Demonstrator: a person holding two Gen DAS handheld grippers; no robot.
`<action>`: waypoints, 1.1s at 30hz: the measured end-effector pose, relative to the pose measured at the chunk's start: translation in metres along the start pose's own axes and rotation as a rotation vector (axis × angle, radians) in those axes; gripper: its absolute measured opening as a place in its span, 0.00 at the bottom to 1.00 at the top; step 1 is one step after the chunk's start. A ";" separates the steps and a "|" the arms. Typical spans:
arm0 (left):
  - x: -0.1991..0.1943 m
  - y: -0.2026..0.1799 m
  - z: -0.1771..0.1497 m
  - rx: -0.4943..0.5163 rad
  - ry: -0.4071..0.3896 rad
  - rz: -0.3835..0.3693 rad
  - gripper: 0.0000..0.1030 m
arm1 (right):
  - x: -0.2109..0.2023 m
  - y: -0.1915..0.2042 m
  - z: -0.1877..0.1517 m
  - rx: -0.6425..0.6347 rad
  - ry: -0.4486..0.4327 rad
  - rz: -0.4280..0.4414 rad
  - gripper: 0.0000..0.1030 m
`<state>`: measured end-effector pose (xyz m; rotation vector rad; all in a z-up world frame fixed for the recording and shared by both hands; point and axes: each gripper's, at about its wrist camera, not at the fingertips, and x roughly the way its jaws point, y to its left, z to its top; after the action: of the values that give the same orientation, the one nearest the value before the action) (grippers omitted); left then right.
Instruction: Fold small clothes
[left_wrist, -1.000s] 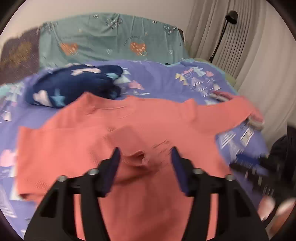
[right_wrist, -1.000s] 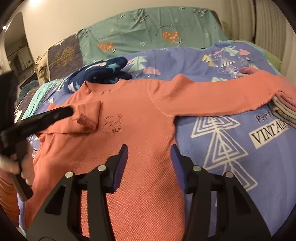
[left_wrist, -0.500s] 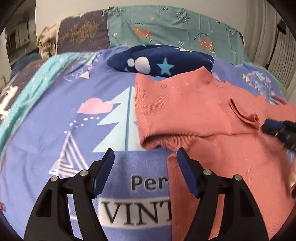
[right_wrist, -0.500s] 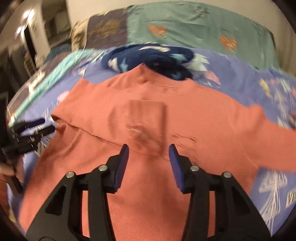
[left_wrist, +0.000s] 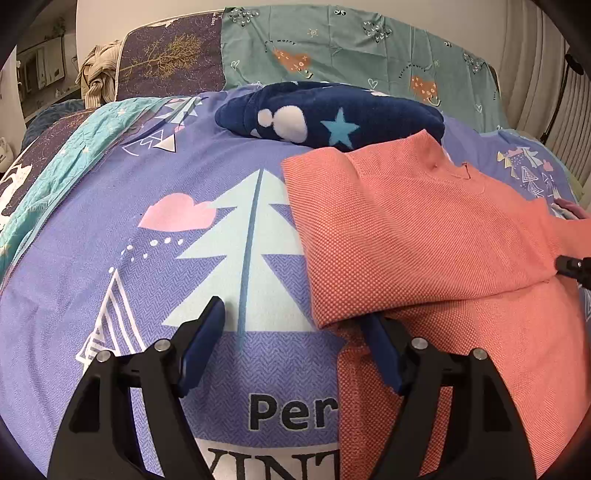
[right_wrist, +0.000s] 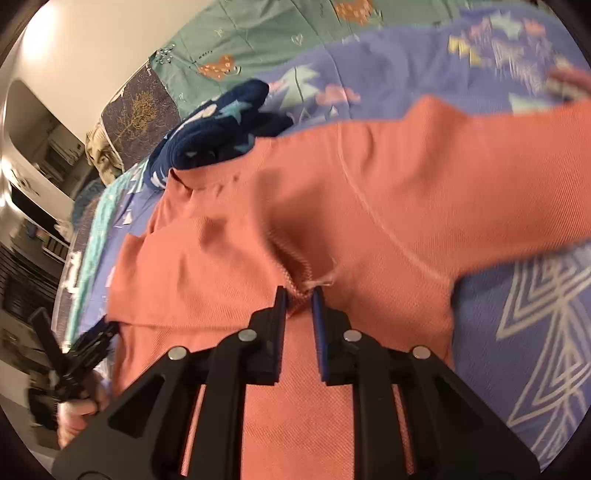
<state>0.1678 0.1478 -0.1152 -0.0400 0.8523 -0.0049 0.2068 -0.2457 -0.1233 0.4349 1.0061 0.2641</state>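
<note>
Purple bedspread printed with pale trees, a pink cloud and black lettering, navy fleece bundle with stars and white dots lying on it, teal heart-patterned sheet behind, dark tree-print pillow, cream knit cloth, pleated curtain at right

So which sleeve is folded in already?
The sleeve by the left gripper lies folded across the orange shirt; the other sleeve stretches straight out over the blanket.

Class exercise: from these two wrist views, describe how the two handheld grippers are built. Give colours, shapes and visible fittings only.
Both look alike. The left gripper and right gripper each have a matte black, angular frame with triangular cut-outs, two arms forking forward, round silver bolt heads at the joints, and flat dark blue pads on the inner faces of the fingers. No cables, markings or sleeves show.
</note>
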 end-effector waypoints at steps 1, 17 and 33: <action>0.000 0.000 0.000 0.000 -0.001 0.003 0.73 | 0.002 0.001 -0.001 -0.010 0.009 0.013 0.30; 0.003 -0.002 -0.002 0.002 0.003 0.044 0.76 | -0.045 0.051 0.021 -0.166 -0.306 -0.162 0.06; -0.063 -0.016 0.012 -0.035 -0.075 -0.094 0.18 | -0.042 0.027 0.004 -0.163 -0.205 -0.076 0.20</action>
<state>0.1356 0.1339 -0.0595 -0.1128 0.7751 -0.0767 0.1882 -0.2402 -0.0772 0.2683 0.7920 0.2262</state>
